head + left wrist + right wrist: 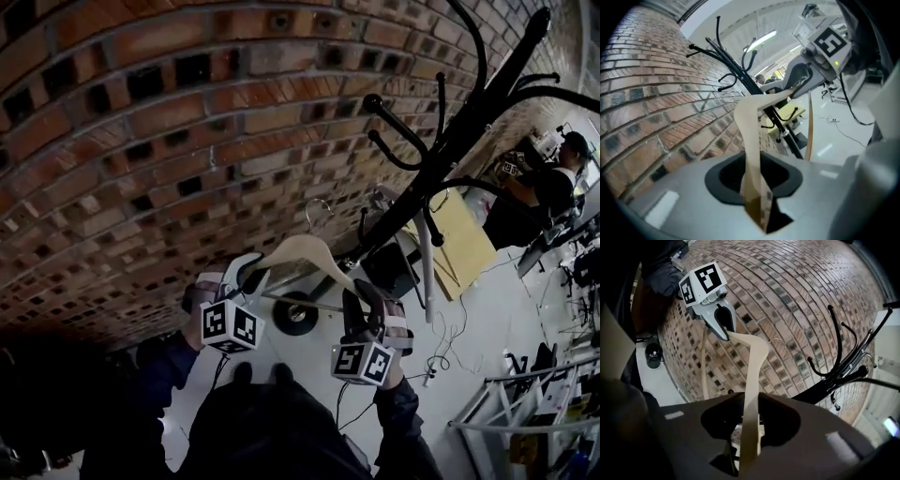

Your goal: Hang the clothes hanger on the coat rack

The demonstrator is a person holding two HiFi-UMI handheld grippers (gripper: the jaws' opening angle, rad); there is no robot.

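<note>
The pale wooden clothes hanger (305, 251) is held in the air between the two grippers, in front of the brick wall (141, 141). The left gripper (247, 273) has its jaws pinched on one arm of the hanger, and the right gripper (361, 298) has its jaws pinched on the other arm (each gripper view shows the wood running straight between the jaws). The hanger's metal hook (319, 211) points up. It is near the black coat rack (450, 141) but apart from its curved pegs.
</note>
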